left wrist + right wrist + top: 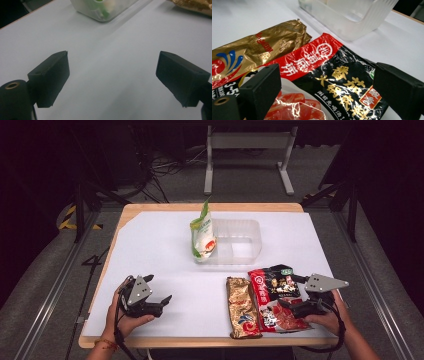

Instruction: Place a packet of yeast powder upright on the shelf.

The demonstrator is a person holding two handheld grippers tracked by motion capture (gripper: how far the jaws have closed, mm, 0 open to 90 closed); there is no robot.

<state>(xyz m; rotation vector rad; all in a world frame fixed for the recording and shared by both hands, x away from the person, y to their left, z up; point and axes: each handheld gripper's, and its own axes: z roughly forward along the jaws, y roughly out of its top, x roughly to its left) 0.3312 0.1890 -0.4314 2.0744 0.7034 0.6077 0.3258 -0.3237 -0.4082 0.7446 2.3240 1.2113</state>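
Here, right gripper [295, 306] at table's [160, 250] 4 o'clock, jaws wide apart, poised over red-black sauce packet [274, 299], nothing clamped. Gold packet [242, 307] lies just beside it at its 9 o'clock. Left gripper [162, 303] at 8 o'clock, spread over bare table. Clear tub [240, 240] at 12 o'clock, green-white pouch [203, 237] standing in it.

The red and black packet [332, 82] carries large gold Chinese characters, white ones on its red band beside a round white seal, and "3~5" at its lower left. The gold packet [257, 55] bears red lettering too creased to read.
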